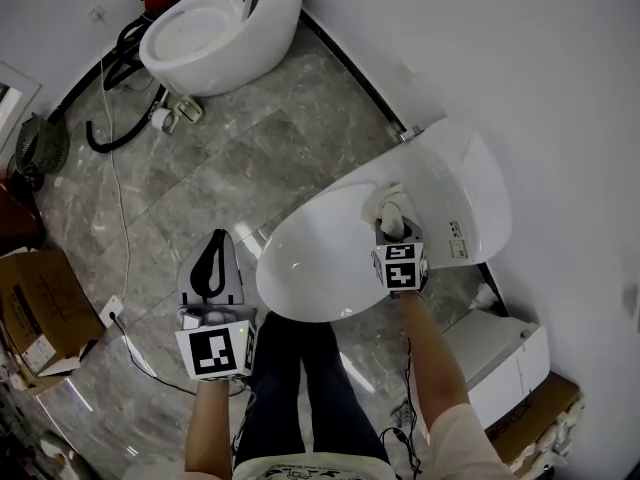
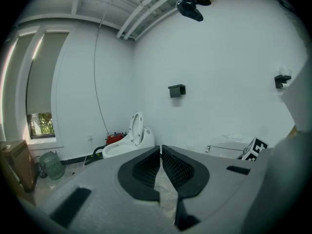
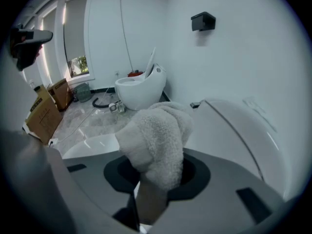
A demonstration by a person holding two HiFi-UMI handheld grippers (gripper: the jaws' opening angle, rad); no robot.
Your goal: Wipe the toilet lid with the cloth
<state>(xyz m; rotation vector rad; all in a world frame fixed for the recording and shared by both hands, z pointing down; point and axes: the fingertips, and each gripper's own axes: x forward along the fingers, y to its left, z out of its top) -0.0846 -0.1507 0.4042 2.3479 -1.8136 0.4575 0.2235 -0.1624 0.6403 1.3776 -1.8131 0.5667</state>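
1. The white fluffy cloth (image 3: 156,140) is bunched up and clamped in the jaws of my right gripper (image 3: 153,179). In the head view it sits on the glossy white closed toilet lid (image 1: 330,268), toward the hinge end.
2. I think the cloth can slip out if I drag it hard, because most of it bulges in front of the jaws.
3. If I tilt the right gripper too low, I fear its hard tips can rub the lid and not the cloth.
4. The wad is small, so I may leave parts of the lid unwiped.
5. My left gripper (image 2: 161,172) hangs over the grey marble floor (image 1: 200,178), with its jaws almost together and nothing between them.
6. I count one cloth, two grippers and two toilets. The second white toilet (image 1: 215,23) stands well apart with its lid up.
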